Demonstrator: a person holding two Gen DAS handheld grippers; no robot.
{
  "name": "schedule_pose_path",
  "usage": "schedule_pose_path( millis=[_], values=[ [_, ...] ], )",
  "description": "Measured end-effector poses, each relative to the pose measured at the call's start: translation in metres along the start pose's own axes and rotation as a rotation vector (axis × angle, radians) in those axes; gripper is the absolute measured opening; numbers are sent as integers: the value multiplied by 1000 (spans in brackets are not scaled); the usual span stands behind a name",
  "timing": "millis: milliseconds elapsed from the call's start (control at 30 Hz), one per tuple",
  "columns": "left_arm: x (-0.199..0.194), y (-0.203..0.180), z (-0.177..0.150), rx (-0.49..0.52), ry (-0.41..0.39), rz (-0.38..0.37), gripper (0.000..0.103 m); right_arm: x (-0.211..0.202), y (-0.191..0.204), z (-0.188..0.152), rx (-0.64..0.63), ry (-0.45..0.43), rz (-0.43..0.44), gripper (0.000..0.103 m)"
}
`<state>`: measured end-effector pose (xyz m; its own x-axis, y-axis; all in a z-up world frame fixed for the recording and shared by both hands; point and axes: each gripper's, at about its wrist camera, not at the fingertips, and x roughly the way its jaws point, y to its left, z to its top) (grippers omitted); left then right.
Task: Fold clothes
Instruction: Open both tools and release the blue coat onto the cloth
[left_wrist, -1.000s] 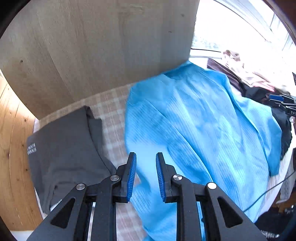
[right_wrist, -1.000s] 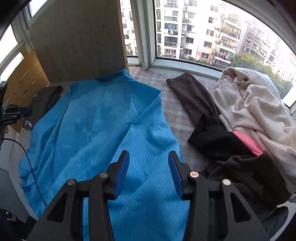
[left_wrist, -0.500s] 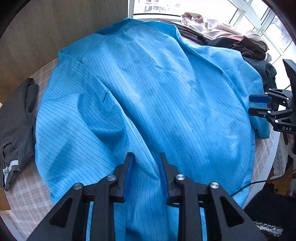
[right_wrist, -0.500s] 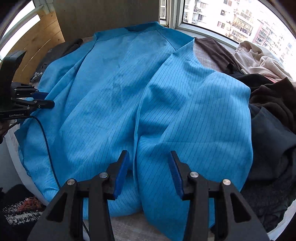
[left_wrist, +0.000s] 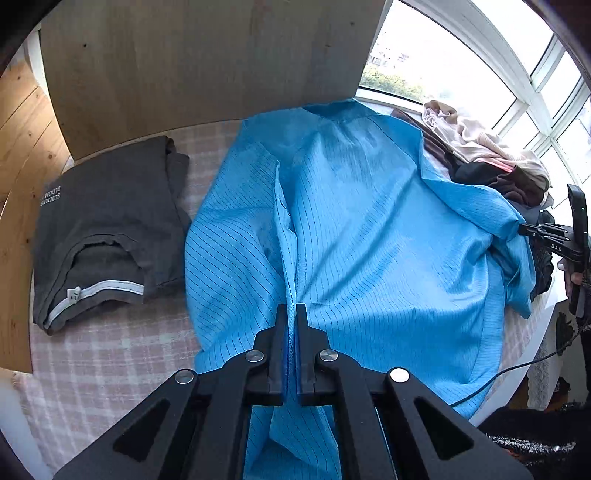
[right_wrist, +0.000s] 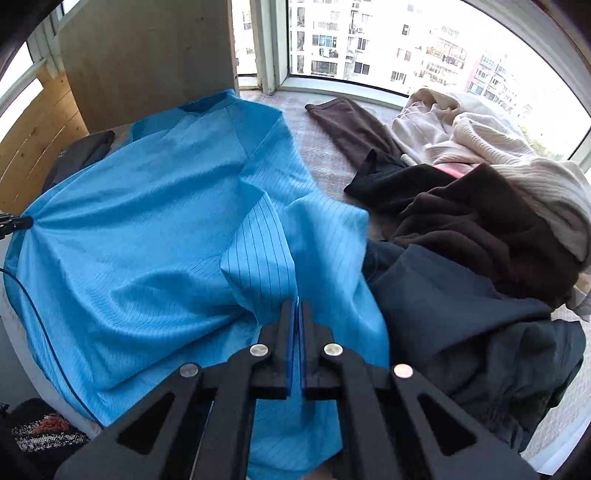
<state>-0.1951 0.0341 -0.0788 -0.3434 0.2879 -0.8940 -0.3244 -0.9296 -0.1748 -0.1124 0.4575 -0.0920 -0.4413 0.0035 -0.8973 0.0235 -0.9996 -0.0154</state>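
Both grippers, spread 0.5 s ago, have closed: the left gripper (left_wrist: 291, 314) pinches a raised fold of the blue pinstriped garment (left_wrist: 369, 236) and the right gripper (right_wrist: 296, 310) pinches its edge, lifting cloth off the checked surface (left_wrist: 110, 350).

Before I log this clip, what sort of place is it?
Likely a high-rise flat's window nook: a checked padded surface strewn with clothes, apartment blocks outside the window, both grippers pinching a blue garment.
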Motion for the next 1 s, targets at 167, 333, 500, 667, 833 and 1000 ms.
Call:
schedule_pose_path(
  millis=[167, 333, 500, 667, 833, 1000],
  values=[
    [1, 3, 10, 44, 4, 61, 1, -34, -70, 50, 48, -135, -243, 2],
    [-15, 32, 25, 39, -30, 154, 1, -36, -156, 87, 169, -142, -544, 2],
    [-58, 114, 40, -122, -70, 396, 8, -67, -168, 69, 351, -238, -196, 16],
    [-91, 126, 1, -140, -76, 499, 11, -59, -75, 23, 188, -152, 85, 20],
    [-80, 75, -50, -45, -47, 261, 32, -5, 20, -21, 81, 2, 377, 33],
    [-9, 28, -62, -26, 37, 34, 32, 68, 46, -34, 75, 209, 330, 32]
  ],
)
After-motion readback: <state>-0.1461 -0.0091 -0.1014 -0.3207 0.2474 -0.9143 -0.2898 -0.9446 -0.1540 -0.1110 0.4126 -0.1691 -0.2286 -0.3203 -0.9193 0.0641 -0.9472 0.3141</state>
